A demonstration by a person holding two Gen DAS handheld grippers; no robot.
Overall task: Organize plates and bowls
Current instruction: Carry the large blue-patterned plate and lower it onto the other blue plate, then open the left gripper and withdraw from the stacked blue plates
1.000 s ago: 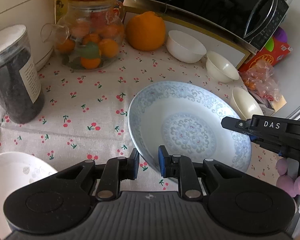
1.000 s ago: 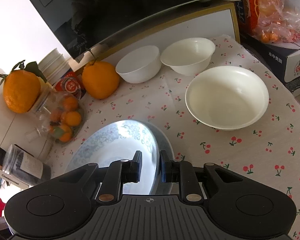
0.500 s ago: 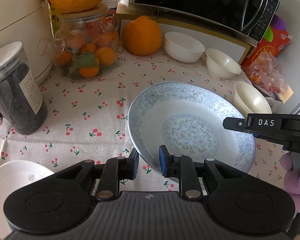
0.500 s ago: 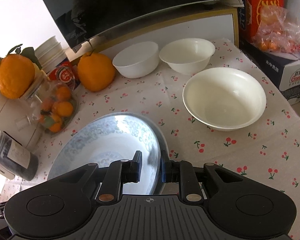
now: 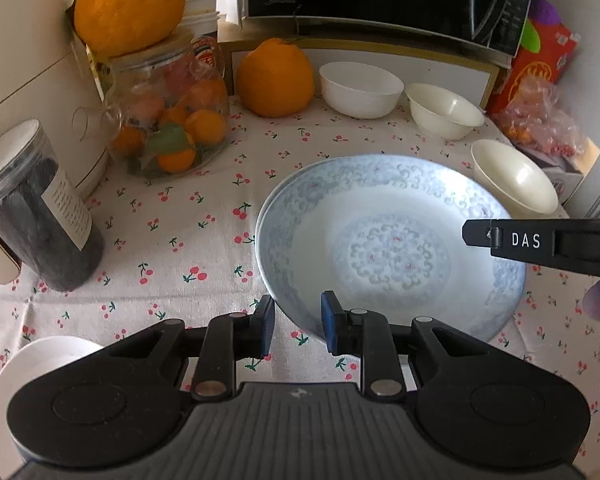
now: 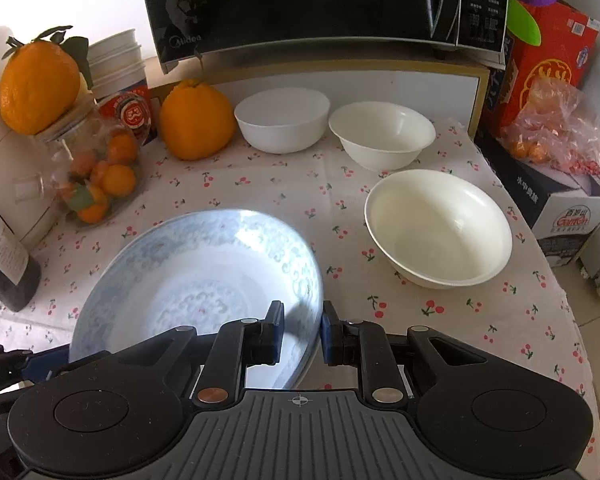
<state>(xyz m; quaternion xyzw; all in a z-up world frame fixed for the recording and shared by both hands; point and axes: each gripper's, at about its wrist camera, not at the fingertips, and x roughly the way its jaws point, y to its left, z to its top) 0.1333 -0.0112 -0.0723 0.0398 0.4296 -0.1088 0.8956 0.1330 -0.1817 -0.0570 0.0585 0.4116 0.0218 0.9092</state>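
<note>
Two tools meet on one blue-patterned plate (image 5: 388, 240). The left tool (image 5: 298, 326) straddles its near rim with daylight between the pads and the china, so it is released; the gap is small. The right tool (image 6: 302, 328) is clenched on the opposite rim, probably so the plate can be carried from one side alone. It is a deep, glossy white plate with pale blue scrollwork round the rim and a medallion at the centre, sitting on or just above the cherry-print worktop (image 5: 180, 216). Beyond it lie three plain white bowls: a large one (image 6: 438, 228) nearest, then two smaller ones (image 6: 282, 120) (image 6: 382, 140) below the microwave (image 6: 320, 8), likely awaiting nesting.
</note>
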